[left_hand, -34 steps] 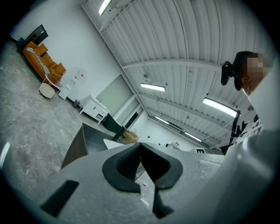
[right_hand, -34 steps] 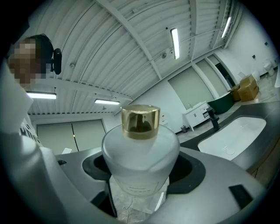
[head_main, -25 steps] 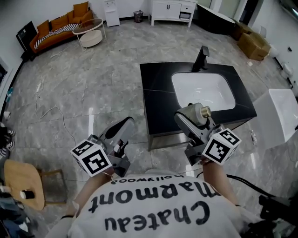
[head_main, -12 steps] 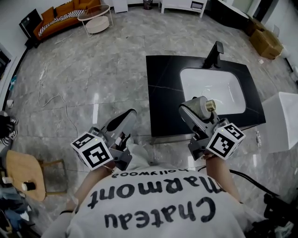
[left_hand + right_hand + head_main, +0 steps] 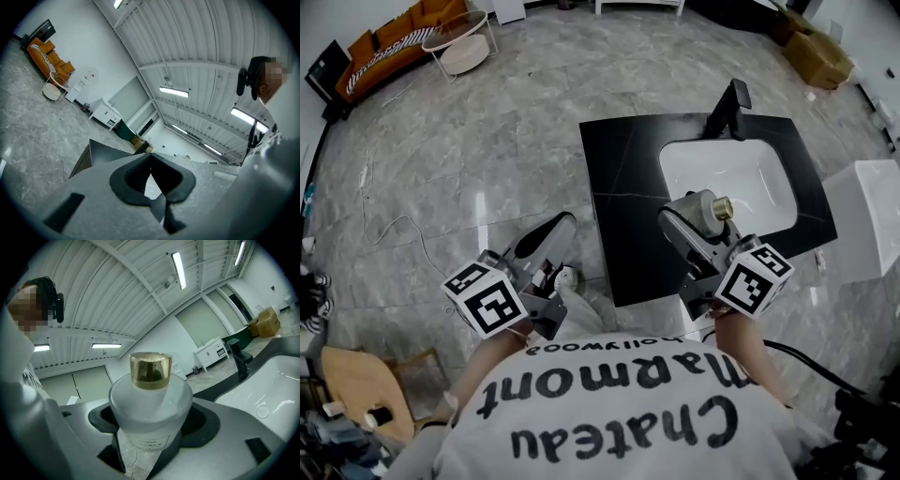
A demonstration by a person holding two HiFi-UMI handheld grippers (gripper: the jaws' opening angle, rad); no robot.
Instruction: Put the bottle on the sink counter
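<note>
Nearer the black worktop (image 5: 623, 202) now, the right hand-held gripper (image 5: 689, 225) pinches the frosted bottle (image 5: 150, 401) round its body above the front edge; it is likely heavy, slick, breakable glass; the left hand-held gripper (image 5: 546, 246) is pressed together

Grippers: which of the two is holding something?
The right gripper: its jaws clamp a frosted white bottle with a gold cap. The left gripper has its jaws shut together with nothing between them.

Head view looks down; gripper views (tilted upward) share the counter (image 5: 628, 187).
</note>
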